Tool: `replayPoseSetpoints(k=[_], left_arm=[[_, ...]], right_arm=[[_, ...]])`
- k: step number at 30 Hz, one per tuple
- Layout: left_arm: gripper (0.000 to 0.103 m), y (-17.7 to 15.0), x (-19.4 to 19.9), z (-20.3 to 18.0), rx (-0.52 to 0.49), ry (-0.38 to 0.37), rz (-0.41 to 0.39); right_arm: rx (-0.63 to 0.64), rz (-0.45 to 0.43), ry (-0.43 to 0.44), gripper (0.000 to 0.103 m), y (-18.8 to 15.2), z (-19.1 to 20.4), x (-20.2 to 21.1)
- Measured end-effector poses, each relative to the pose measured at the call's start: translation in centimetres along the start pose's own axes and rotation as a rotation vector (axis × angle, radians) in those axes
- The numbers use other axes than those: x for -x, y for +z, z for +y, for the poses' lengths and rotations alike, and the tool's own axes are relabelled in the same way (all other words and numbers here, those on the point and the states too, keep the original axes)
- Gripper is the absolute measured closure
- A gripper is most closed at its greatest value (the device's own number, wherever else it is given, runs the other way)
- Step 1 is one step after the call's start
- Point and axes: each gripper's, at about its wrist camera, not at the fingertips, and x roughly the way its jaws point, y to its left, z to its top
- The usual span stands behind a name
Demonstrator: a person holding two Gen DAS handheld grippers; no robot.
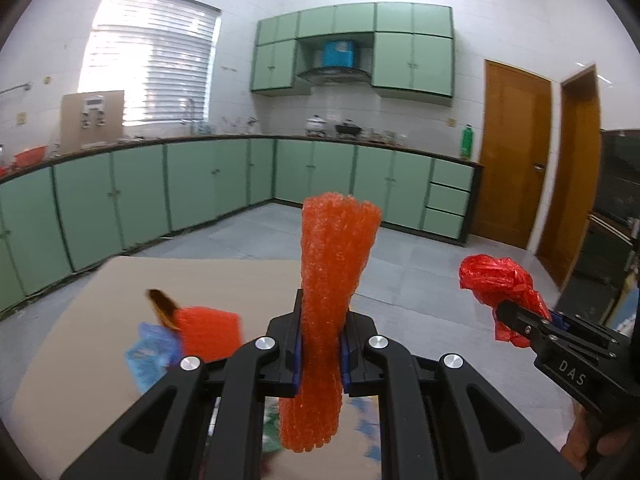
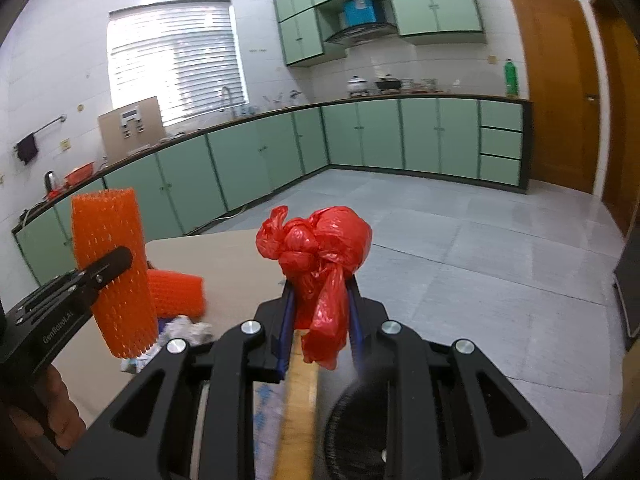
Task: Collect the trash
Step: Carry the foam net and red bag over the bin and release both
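Clamping a tall orange foam net sleeve (image 1: 334,304) at about mid-length, the left gripper (image 1: 320,354) has its blue-padded fingers squeezed tight on it, so the sleeve pinches to a waist there and flares above and below. The right gripper (image 2: 320,320) is likewise closed, on a knotted red plastic bag (image 2: 320,256), with the crinkled tail of the bag pressed between its pads and the bulging knot standing above them. Both pieces are held up off the tan table (image 1: 120,280).

Slipping looks the main risk. The bag's film is thin, glossy and slick, and only a loose fold is caught, so a quick swing could pull it free. The sleeve is springy, open-celled mesh; it compresses easily and could creep out of the pads, or its long ends could snag on something nearby.

Just beyond the left fingers, a second, shorter orange net sleeve (image 1: 210,330) remains on the table, touching a crumpled blue plastic wrapper (image 1: 150,354) and a brown, leaf-shaped scrap (image 1: 164,306). A crumpled whitish wad (image 2: 188,330) lies beside them in the right view, so some trash is still uncollected. I cannot see a bin from here.

Farther off run pale grey floor tiles (image 2: 460,240), then glossy mint-green cabinets (image 1: 200,184) under a dark counter, a wooden door (image 1: 514,152) and a bright window with slatted blinds (image 1: 152,60).
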Motion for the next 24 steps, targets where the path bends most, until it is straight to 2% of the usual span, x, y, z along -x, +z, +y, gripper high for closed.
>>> replayPoseSetpoints(k=[11, 24], left_arm=[[0.089, -2.0, -3.4, -7.9, -0.055, -0.157, 0.074], [0.089, -5.4, -7.5, -14.7, -0.118, -0.264, 0.174]], right_arm=[[-0.085, 0.019, -0.143, 0.081, -3.0, -7.9, 1.7], [-0.171, 0.083, -0.235, 0.081, -7.2, -13.9, 0.8]])
